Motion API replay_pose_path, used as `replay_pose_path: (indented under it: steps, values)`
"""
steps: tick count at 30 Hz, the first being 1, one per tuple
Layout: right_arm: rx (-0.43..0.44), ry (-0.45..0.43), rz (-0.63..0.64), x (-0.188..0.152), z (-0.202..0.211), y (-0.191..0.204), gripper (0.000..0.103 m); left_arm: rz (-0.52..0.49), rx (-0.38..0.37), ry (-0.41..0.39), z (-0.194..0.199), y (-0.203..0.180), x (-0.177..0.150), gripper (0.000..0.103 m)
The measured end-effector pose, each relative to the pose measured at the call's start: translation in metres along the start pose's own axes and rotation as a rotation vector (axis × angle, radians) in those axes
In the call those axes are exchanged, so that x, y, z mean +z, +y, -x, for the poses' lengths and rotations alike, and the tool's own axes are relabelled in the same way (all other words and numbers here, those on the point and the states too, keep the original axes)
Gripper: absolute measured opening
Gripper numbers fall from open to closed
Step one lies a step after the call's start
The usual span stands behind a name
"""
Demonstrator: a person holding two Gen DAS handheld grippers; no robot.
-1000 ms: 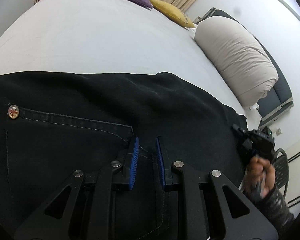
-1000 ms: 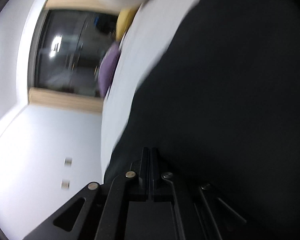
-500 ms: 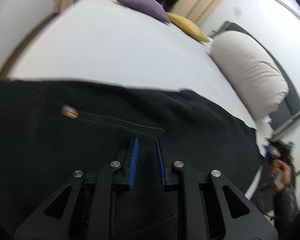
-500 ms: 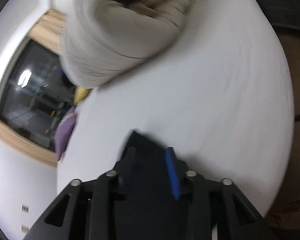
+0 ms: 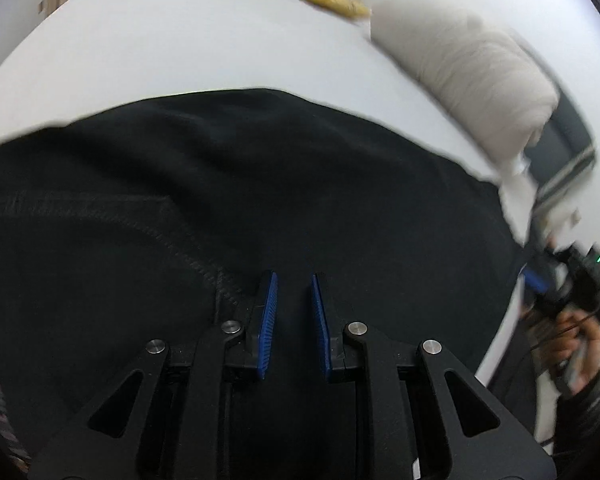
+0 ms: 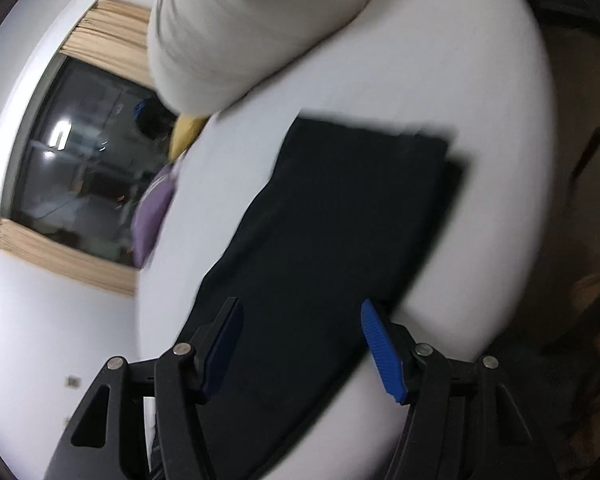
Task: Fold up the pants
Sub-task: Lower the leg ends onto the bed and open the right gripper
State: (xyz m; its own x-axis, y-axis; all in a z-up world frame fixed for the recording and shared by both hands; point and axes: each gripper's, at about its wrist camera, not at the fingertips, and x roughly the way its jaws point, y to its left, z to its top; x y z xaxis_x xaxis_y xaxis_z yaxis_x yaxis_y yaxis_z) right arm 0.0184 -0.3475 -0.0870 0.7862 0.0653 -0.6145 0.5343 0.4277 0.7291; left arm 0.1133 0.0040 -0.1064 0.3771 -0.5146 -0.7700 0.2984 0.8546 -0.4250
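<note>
Pants [image 6: 340, 240]: flat on bed [image 5: 180, 48], beneath both fingers. Left gripper [image 5: 294, 320]: clenched on a pinch of cloth. Right gripper [image 6: 300, 344]: opening, nothing between. Risk: one-sided hold may drag fold askew.

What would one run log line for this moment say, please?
left gripper: narrow gap over black pants | right gripper: opening, nothing clamped | pants flat on white bed
</note>
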Motion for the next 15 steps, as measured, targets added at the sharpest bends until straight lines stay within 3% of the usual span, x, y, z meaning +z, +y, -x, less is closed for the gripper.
replay_pose_path:
  steps: [4, 8, 15]
  values:
    - [-0.020, -0.018, -0.094, 0.008, 0.009, -0.024, 0.065, 0.014, 0.002, 0.007, 0.007, 0.004, -0.004, 0.017]
    - [-0.018, 0.005, -0.188, 0.013, 0.009, -0.044, 0.058, -0.001, 0.016, -0.002, 0.013, 0.006, -0.011, 0.017]
    - [0.015, -0.024, -0.216, 0.018, 0.005, -0.065, 0.057, -0.009, 0.024, -0.007, 0.005, 0.006, -0.007, 0.017]
